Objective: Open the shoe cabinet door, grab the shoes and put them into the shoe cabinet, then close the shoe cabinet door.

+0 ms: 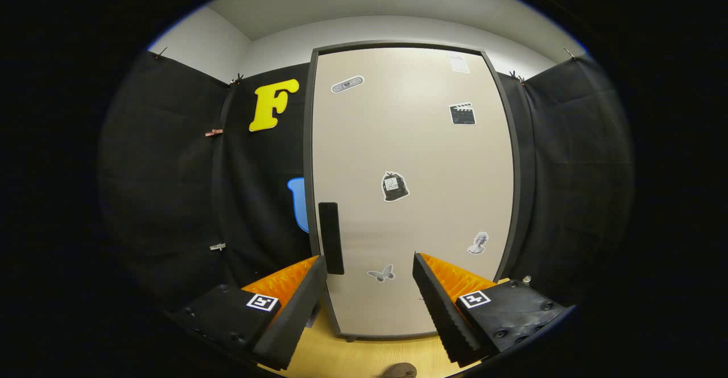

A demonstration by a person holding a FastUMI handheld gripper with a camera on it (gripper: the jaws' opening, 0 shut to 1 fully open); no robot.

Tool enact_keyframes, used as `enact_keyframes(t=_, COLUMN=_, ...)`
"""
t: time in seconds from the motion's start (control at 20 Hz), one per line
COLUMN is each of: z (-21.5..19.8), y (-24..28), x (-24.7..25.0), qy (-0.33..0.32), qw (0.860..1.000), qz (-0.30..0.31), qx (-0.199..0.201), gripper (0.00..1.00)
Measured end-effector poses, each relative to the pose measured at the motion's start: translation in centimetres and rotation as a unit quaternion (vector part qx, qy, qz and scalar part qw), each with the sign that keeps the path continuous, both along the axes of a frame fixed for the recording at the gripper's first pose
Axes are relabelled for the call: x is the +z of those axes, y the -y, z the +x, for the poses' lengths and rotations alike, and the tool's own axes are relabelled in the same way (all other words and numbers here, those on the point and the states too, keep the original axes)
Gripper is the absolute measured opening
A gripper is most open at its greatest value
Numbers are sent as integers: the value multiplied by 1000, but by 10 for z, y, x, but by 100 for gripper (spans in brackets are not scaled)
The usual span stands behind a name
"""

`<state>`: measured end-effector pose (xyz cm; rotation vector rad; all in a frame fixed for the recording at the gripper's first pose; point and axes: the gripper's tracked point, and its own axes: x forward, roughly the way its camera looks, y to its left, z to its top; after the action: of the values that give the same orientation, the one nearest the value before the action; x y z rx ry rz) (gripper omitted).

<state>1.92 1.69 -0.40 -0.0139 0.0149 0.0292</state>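
The shoe cabinet [412, 190] is standing in the centre of the frame, its pale door [421, 156] sitting closed inside a dark frame. A black handle [330, 237] is running vertically along the door's left edge, just beyond the left finger [293, 310]. The tongs [369, 310] are hovering apart, holding nothing, low in the frame. Several stickers [394, 187] are dotting the door. At the bottom centre, part of a brown shoe [400, 371] is lying on the wooden counter [352, 361].
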Motion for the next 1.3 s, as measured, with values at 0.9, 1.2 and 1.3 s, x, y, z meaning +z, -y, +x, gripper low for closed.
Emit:
enact_keyframes(t=0.9, z=129, y=-52, x=-54, qy=-37, qw=998, qz=1, qx=-51, gripper=93)
enact_keyframes(t=1.2, z=141, y=-47, x=-49, qy=-21, qw=997, qz=-2, qx=-72, gripper=77)
enact_keyframes(t=1.3, z=141, y=-47, x=-45, qy=-11, qw=997, qz=-2, qx=-75, gripper=57)
